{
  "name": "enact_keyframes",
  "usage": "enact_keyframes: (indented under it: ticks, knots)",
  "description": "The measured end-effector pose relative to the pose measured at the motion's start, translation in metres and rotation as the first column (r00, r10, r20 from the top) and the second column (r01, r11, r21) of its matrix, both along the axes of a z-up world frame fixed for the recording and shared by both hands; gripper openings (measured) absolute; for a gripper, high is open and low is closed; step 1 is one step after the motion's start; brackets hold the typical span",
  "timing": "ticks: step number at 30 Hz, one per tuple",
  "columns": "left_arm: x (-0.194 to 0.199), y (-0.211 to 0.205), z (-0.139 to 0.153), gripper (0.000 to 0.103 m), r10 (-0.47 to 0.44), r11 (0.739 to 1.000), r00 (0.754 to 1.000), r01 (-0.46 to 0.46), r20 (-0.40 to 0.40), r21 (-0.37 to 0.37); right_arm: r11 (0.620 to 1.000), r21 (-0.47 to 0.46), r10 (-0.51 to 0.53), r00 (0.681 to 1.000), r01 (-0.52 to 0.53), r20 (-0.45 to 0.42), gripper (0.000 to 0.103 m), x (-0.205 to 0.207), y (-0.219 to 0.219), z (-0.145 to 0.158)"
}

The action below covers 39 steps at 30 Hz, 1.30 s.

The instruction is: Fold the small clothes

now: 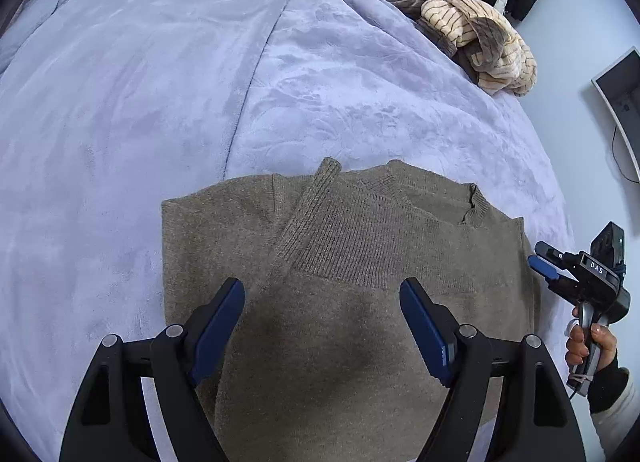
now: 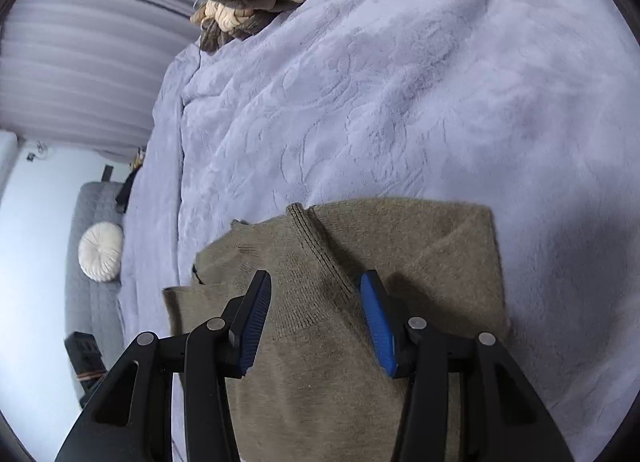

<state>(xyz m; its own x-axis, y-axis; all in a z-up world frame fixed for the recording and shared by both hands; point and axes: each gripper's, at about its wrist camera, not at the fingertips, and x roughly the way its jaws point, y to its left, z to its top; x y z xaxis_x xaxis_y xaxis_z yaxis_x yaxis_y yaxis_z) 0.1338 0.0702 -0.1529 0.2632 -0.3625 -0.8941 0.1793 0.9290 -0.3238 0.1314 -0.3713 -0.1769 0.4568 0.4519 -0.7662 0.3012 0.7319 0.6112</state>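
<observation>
Currently both sets of fingers are released, nothing between them: my left gripper (image 1: 322, 332) hangs wide over the lower body of the brown sweater (image 1: 344, 302), and my right gripper (image 2: 316, 318) hangs partly spread over its folded-in middle. Sweater lies flat on the lavender bed blanket (image 1: 160, 81), near my edge, with sleeves crossed in over the chest and a ribbed cuff (image 1: 316, 197) running diagonally toward the collar. I judge the side folds done; next is a bottom-to-top fold. To do it well: pinch both layers at the hem corners, one gripper per corner, lift evenly, carry to the collar line, and lay down without dragging the sleeves out. Knit is soft and will sag in the middle. Striped clothes pile (image 1: 476, 29) sits well apart at the far edge.
</observation>
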Motion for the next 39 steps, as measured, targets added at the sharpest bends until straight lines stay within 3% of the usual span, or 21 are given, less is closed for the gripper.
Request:
enact_keyframes:
  ticks: [2, 4, 6, 7, 10, 13, 14, 17, 22, 24, 27, 31, 35, 39]
  knots:
    - [0.004, -0.013, -0.004, 0.080, -0.014, 1.000, 1.000, 0.014, 0.010, 0.020, 0.993, -0.095, 0.072, 0.996, -0.077, -0.048, 0.051, 0.012, 0.016, -0.006]
    - [0.005, -0.025, -0.006, 0.080, -0.018, 0.999, 0.999, 0.017, 0.035, 0.041, 0.972, -0.193, 0.121, 0.988, -0.137, -0.092, 0.008, 0.016, 0.032, -0.007]
    - [0.008, -0.033, -0.008, 0.080, -0.010, 0.995, 0.997, 0.003, 0.079, 0.098, 0.940, -0.296, 0.156, 0.986, -0.168, -0.063, 0.008, 0.013, 0.044, 0.006]
    - [0.010, -0.036, -0.013, 0.080, -0.004, 0.987, 0.994, -0.014, 0.112, 0.162, 0.918, -0.355, 0.175, 0.984, -0.179, -0.042, 0.008, 0.012, 0.049, 0.014]
    - [0.020, -0.031, -0.038, 0.080, 0.030, 0.956, 0.994, -0.058, 0.103, 0.287, 0.889, -0.414, 0.188, 0.980, -0.197, -0.063, 0.008, 0.020, 0.050, 0.015]
    - [0.026, -0.007, -0.053, 0.081, 0.092, 0.965, 0.993, -0.106, 0.070, 0.241, 0.869, -0.459, 0.158, 0.982, -0.186, -0.100, 0.009, 0.020, 0.037, -0.003]
    - [0.027, 0.001, -0.052, 0.081, 0.111, 0.967, 0.992, -0.122, 0.062, 0.225, 0.881, -0.442, 0.134, 0.986, -0.166, -0.104, 0.010, 0.017, 0.029, -0.010]
    - [0.024, 0.017, -0.044, 0.081, 0.113, 0.950, 0.991, -0.130, 0.078, 0.285, 0.924, -0.371, 0.065, 0.995, -0.089, -0.077, 0.018, 0.007, 0.012, -0.012]
    - [0.007, 0.038, -0.034, 0.081, 0.084, 0.943, 0.994, -0.100, 0.064, 0.319, 0.916, -0.398, 0.025, 0.996, -0.055, -0.080, 0.027, -0.013, 0.010, 0.005]
    - [-0.006, 0.043, -0.029, 0.081, 0.077, 0.937, 0.995, -0.091, 0.056, 0.336, 0.936, -0.350, 0.006, 0.998, -0.025, -0.055, 0.033, -0.032, 0.011, 0.018]
    - [-0.027, 0.054, -0.026, 0.081, 0.063, 0.960, 0.998, -0.062, 0.008, 0.272, 0.977, -0.212, 0.010, 1.000, -0.010, -0.006, 0.064, -0.064, 0.024, 0.033]
    - [-0.061, 0.061, -0.028, 0.081, 0.044, 0.986, 0.996, -0.031, -0.075, 0.162, 0.996, 0.033, 0.088, 0.996, -0.087, -0.025, 0.065, -0.107, 0.068, 0.025]
    - [-0.091, 0.062, -0.036, 0.081, 0.022, 0.998, 0.989, -0.014, -0.147, 0.056, 0.943, 0.326, 0.123, 0.983, -0.074, -0.133, 0.065, -0.151, 0.124, -0.018]
    - [-0.103, 0.058, -0.046, 0.080, -0.014, 1.000, 0.985, 0.015, -0.169, 0.007, 0.916, 0.401, 0.060, 0.976, 0.030, -0.211, 0.065, -0.170, 0.159, -0.055]
